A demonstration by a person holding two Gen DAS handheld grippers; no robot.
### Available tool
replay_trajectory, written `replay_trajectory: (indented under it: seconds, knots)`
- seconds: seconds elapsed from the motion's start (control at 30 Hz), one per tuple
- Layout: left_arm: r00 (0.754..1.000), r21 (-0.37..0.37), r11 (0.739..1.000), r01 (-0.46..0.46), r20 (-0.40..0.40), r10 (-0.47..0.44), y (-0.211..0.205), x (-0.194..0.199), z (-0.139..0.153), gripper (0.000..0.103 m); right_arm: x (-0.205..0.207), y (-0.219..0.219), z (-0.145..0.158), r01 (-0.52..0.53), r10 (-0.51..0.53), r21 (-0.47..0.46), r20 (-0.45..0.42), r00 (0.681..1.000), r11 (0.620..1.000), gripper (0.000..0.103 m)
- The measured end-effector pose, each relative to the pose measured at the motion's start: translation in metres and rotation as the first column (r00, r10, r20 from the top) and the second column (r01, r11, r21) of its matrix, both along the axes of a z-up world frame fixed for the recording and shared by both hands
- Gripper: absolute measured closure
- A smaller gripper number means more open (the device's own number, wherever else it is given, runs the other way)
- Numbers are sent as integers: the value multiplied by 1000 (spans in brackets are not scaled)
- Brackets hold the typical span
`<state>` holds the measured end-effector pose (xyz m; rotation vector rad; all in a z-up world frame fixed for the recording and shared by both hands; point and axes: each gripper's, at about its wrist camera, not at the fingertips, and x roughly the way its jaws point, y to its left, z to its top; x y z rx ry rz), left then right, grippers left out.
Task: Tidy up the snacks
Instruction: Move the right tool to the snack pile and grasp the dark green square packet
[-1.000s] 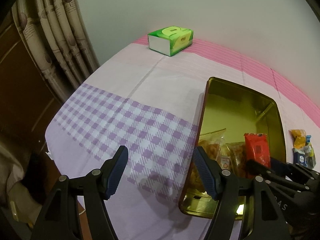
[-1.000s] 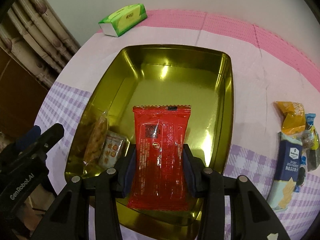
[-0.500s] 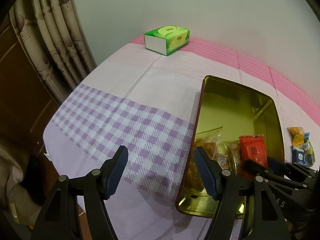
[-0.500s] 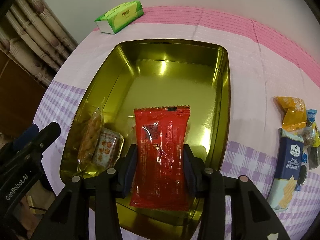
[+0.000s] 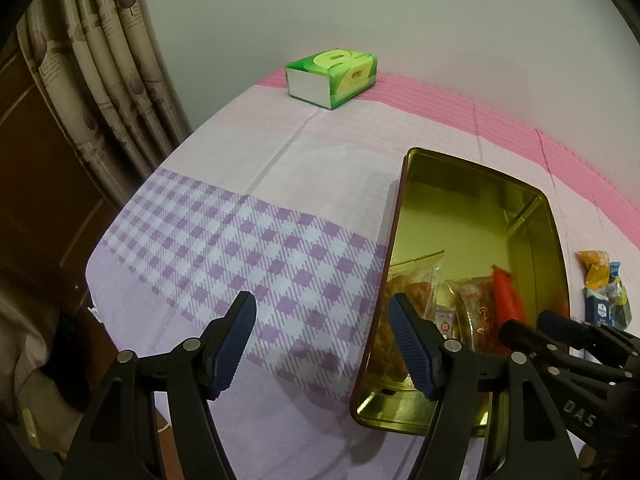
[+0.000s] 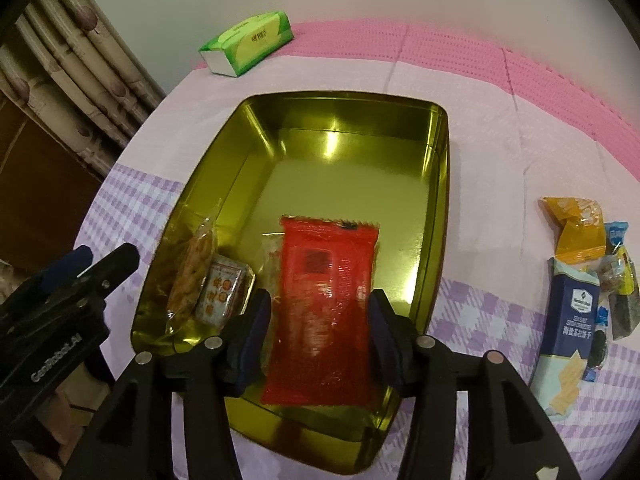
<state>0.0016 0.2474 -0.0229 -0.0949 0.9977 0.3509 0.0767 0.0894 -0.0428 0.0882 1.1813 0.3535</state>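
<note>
Right gripper (image 6: 320, 332) above the near end of the gold tin (image 6: 440, 184), with the red snack packet (image 6: 326, 300) between its jaws. The packet's long axis runs near to far, in line with the jaws, and its near end hangs over the tin's near rim. The jaws stand on either side of the packet's long edges; a thin gap seems to show at each side, so they appear to have let go or to grip only lightly, and the blur on the packet does not allow a firm reading. Two clear-wrapped snacks (image 6: 208, 280) already lie in the near-left corner of the tin, just left of the red packet.

Left gripper (image 5: 320, 340) over the checked cloth of the worktop (image 5: 240, 248), left of the tin, its jaws wide apart and holding nothing.

Snacks not yet sorted: a small heap (image 6: 580, 280) on the worktop to the right of the tin, well apart from it; the right gripper is the nearer one. A likely next move is sideways to the right towards this heap. A green tissue box (image 6: 248, 44) stands at the far left, clear of the work.
</note>
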Motion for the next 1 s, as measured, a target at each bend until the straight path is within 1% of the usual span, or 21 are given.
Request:
replay_trajectory:
  seconds: [0.2,0.4,0.53,0.6,0.67,0.8,0.9,1.0]
  knots:
    - [1000,7,1000,-2,-1,2,0,0,0,34,-10,-11,14,-6,6,26,29,1000,1000,53]
    - [1000,14,1000,1,-1,-1,-1,1,1,34,-19,-42,26,24,-26,20,67,997,999,53]
    - [1000,25,1000,4,-1,-4,-1,1,2,34,-28,-80,23,76,-75,-11,80,994,997,53]
    - [1000,30,1000,6,-3,-6,-2,1,1,34,-36,-106,18,118,-115,-34,82,990,992,53]
    - [1000,36,999,9,-6,-9,-3,1,1,34,-36,-131,16,161,-156,-54,84,984,985,53]
    - [1000,31,999,21,-7,-21,-6,2,0,34,-37,-182,7,251,-238,-133,107,965,959,53]
    - [1000,34,999,24,-6,-24,-7,2,0,34,-36,-217,-4,288,-273,-179,103,956,941,53]
    - [999,53,998,37,-3,-37,-11,2,1,34,-34,-238,-16,286,-273,-198,87,958,938,53]
